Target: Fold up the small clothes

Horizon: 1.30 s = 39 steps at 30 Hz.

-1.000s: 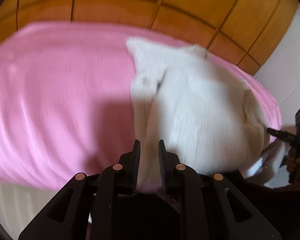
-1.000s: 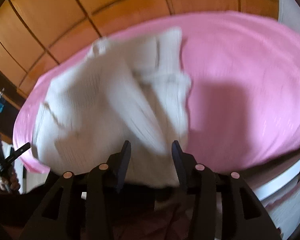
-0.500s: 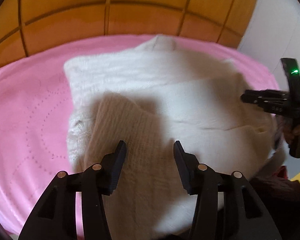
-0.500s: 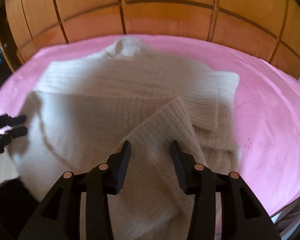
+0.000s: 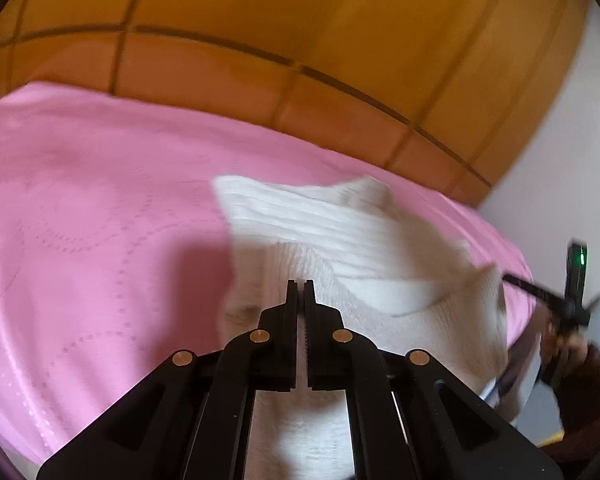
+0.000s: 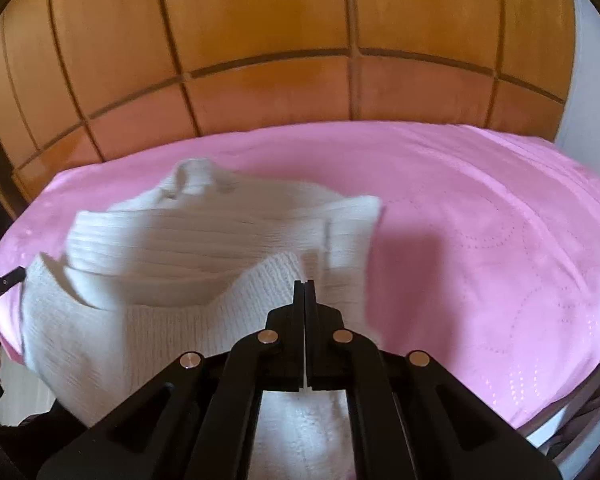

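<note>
One cream knitted sweater (image 5: 340, 264) lies on one bed covered by a pink quilted bedspread (image 5: 92, 248), near the cover's front edge and partly folded, with a ribbed layer doubled over the body; its collar (image 6: 192, 176) points toward the padded orange-brown headboard (image 6: 260, 80) behind the bed. A white wall (image 5: 572, 152) borders the headboard on one side.

Two black two-finger grippers are present. Left gripper (image 5: 299, 286): jaws have just been closing and now stand pressed together, leaving only a hairline gap; its tips sit over a raised fold of the knit, but whether fabric is pinched between them cannot be told, as this part is blurred. Right gripper (image 6: 304, 286): jaws have likewise just been closing and meet flush; its tips lie at the upturned hem of the sweater, and again a pinch of cloth cannot be confirmed.

In the left wrist view the right gripper appears at the far right edge, carried by one hand (image 5: 572, 352) in a dark sleeve (image 5: 592, 432), with a small green light (image 5: 579, 258) on its body. No containers appear; the only supporting surface is the bed, bearing one garment.
</note>
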Each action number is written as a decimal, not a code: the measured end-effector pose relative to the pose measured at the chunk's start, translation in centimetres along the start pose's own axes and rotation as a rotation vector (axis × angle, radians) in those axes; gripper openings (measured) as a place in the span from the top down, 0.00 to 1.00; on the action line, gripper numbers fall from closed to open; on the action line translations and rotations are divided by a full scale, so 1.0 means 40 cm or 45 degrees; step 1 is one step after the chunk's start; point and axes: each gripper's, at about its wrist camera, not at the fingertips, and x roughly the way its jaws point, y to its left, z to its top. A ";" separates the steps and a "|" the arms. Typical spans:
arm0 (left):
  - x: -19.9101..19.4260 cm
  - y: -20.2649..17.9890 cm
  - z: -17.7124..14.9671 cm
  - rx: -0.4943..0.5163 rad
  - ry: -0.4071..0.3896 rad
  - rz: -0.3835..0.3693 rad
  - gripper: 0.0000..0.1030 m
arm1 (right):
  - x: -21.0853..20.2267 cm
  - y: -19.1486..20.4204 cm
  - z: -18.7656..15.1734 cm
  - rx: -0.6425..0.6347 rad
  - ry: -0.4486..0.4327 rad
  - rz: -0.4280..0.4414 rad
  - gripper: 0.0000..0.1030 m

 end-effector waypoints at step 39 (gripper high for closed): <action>-0.070 -0.086 0.009 0.319 -0.047 -0.006 0.96 | -0.137 0.017 0.009 -0.099 -0.061 0.034 0.94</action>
